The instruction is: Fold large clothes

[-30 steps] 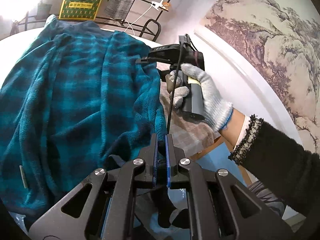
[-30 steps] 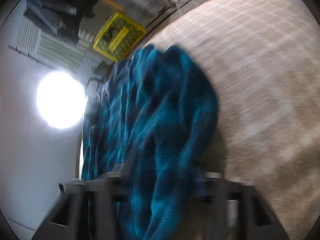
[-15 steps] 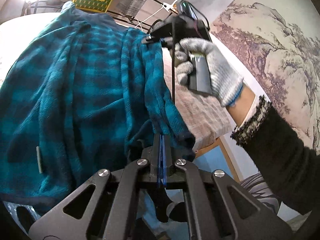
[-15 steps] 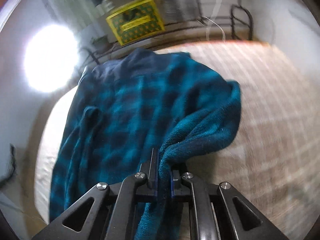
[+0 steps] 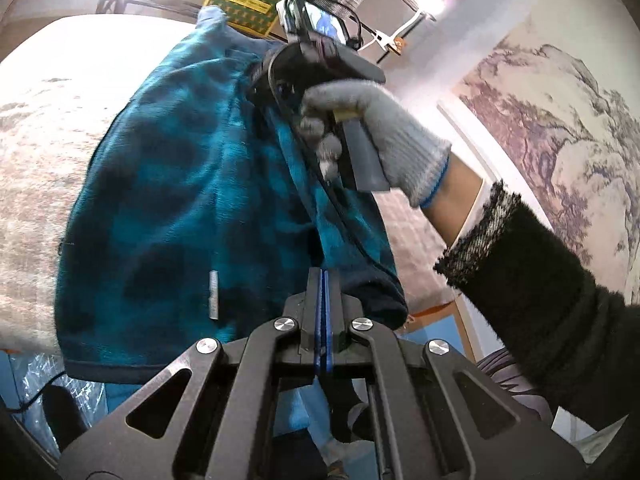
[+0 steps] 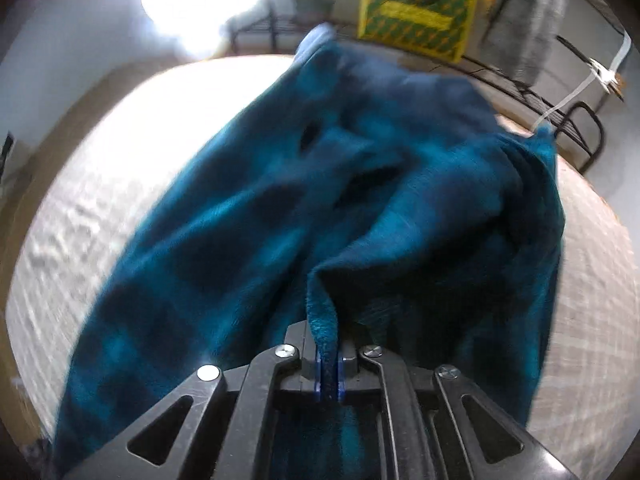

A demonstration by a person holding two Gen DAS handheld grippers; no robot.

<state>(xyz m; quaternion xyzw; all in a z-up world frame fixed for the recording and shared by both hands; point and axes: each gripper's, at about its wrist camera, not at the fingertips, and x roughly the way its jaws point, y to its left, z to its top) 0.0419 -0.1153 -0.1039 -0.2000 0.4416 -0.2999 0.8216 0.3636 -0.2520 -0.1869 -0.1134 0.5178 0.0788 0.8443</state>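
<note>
Left wrist view: the fleece lies on the bed, its right edge lifted toward 12 o'clock. The left claw is pressed fully together at the hem; whether it pinches cloth cannot be told. Both corners should travel level, so the fold lands square.

Right wrist view: the right claw, nearly closed, grips a fleece edge.

Round table under a pale checked cloth, bearing a teal plaid fleece garment

The garment is lying across the middle of the tabletop, its near hem hanging over the table's front edge, while bare stretches of cloth are showing on both sides of it.
</note>
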